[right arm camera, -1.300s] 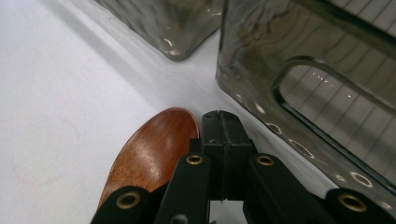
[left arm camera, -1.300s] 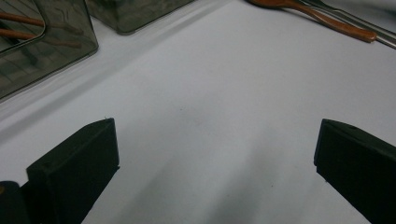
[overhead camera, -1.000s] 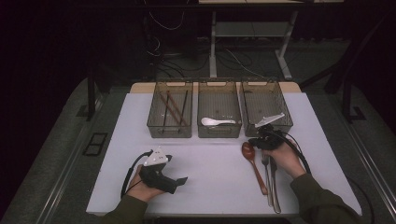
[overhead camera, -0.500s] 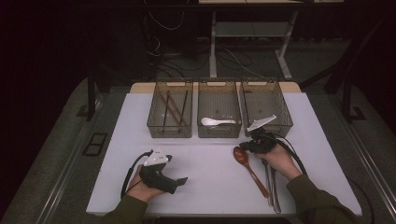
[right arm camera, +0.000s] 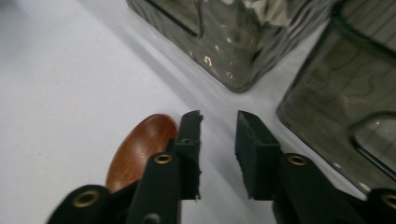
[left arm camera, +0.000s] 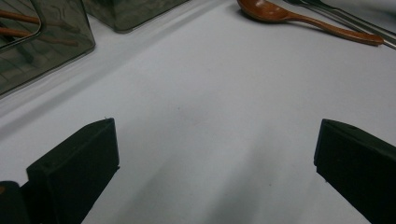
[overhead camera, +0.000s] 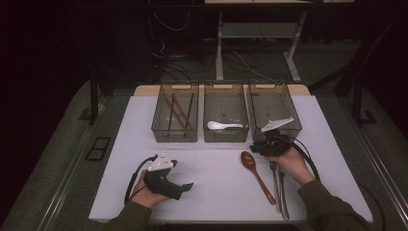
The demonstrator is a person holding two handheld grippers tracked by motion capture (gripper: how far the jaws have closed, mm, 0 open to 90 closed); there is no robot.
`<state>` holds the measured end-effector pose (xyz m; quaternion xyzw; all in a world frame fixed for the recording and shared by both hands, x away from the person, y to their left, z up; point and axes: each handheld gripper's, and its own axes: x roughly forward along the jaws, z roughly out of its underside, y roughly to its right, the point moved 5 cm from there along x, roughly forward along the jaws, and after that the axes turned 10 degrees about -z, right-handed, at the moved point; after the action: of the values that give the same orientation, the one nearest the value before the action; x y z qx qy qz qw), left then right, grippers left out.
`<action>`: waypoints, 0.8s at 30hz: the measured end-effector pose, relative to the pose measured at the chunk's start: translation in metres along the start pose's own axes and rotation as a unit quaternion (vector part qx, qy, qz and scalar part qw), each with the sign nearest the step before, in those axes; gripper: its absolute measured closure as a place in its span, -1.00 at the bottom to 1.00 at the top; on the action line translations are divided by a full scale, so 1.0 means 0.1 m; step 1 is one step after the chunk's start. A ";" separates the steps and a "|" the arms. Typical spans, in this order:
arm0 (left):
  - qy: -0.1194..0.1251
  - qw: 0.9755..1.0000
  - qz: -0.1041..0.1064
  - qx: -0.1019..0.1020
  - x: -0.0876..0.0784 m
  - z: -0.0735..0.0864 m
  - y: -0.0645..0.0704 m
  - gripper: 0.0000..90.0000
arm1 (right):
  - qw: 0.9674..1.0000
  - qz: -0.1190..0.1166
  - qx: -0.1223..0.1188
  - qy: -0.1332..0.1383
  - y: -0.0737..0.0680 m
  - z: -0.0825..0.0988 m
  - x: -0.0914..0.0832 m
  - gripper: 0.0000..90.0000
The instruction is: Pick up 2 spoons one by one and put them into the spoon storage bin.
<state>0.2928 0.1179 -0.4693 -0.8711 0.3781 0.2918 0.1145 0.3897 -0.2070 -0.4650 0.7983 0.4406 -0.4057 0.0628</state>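
You will find no lettering, label, brand mark, number or sign to read on the white table surface (overhead camera: 216,178), on the three smoky transparent plastic bins (overhead camera: 226,113), or on the reddish-brown wooden spoon (overhead camera: 257,174) lying by your right hand; the pictures offer no legible writing.
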 end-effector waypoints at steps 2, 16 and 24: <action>0.000 1.000 0.001 0.001 0.00 0.00 0.00 -1.00 | 1.000 -0.009 0.009 0.010 -0.01 0.01 -0.04 0.37; -0.001 1.000 0.003 0.000 0.01 0.00 0.00 -1.00 | 0.999 -0.040 0.005 -0.006 -0.23 0.16 0.02 0.04; -0.003 1.000 0.005 0.001 0.01 0.01 0.00 -1.00 | 0.999 -0.036 -0.008 -0.023 -0.26 0.19 0.10 0.05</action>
<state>0.2930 0.1174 -0.4709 -0.8684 0.3819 0.2946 0.1150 0.3614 -0.1937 -0.4782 0.7719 0.4712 -0.4219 0.0646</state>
